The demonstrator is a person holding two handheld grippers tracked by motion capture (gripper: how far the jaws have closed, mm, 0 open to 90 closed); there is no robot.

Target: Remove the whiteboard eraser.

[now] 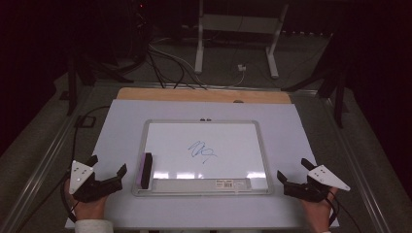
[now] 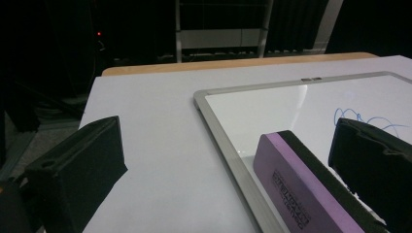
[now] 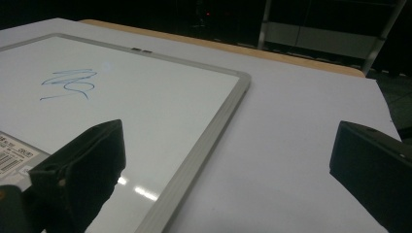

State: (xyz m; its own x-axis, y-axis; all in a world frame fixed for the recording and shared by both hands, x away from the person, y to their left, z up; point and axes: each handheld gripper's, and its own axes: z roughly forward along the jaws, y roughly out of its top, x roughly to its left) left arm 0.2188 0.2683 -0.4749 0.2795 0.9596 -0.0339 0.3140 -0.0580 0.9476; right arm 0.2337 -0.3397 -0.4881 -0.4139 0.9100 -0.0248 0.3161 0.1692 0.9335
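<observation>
While both hands rest at the near table edge, the left gripper (image 1: 108,166) and right gripper (image 1: 292,170) gape wide, empty, flanking the whiteboard (image 1: 160,127). A purple eraser (image 1: 145,170) lies along its near-left frame, a blue scribble (image 1: 202,151) mid-board. Bare table (image 1: 111,131) lies open on both sides.

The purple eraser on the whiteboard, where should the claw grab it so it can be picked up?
Grip the eraser across its two long sides, near the middle, coming down from above. It lies flat along the left edge of the whiteboard, long and narrow, so the short width probably fits between the jaws. The left claw is open and closest. Its black felt side looks turned toward the scribble.
</observation>
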